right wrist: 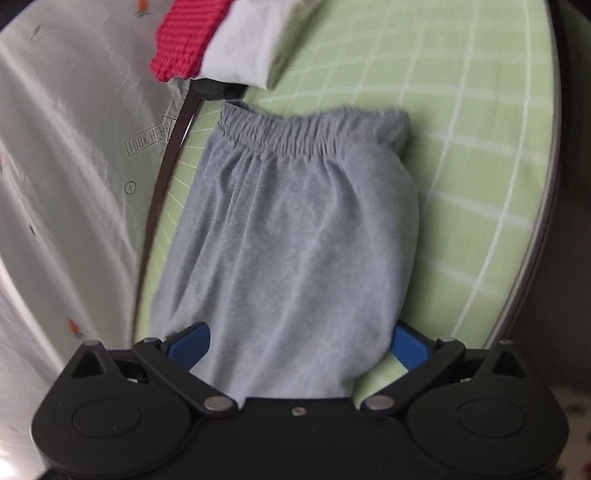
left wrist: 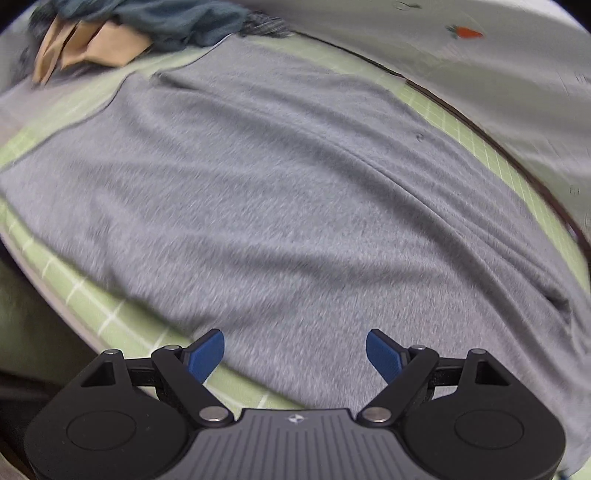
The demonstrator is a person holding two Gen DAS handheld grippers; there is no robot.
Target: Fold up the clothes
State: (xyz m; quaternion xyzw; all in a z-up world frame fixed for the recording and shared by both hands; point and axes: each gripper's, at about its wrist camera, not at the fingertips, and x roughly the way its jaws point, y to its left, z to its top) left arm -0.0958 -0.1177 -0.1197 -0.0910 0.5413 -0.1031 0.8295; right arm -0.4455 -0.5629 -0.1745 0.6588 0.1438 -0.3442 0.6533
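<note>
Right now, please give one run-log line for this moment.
step: fold | item: grey trousers flat on green mat | left tongs: open | right tongs: open

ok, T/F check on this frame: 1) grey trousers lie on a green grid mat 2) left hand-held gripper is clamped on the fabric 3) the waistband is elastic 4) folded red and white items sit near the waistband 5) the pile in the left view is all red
1) The grey trousers lie on the green grid mat. True.
2) The left hand-held gripper is clamped on fabric. False: its jaws stand wide apart over the cloth, gripping nothing.
3) The waistband is gathered elastic. True.
4) A red item and a white item sit beyond the waistband. True.
5) The pile is all red. False: it is dark teal and tan.
</note>
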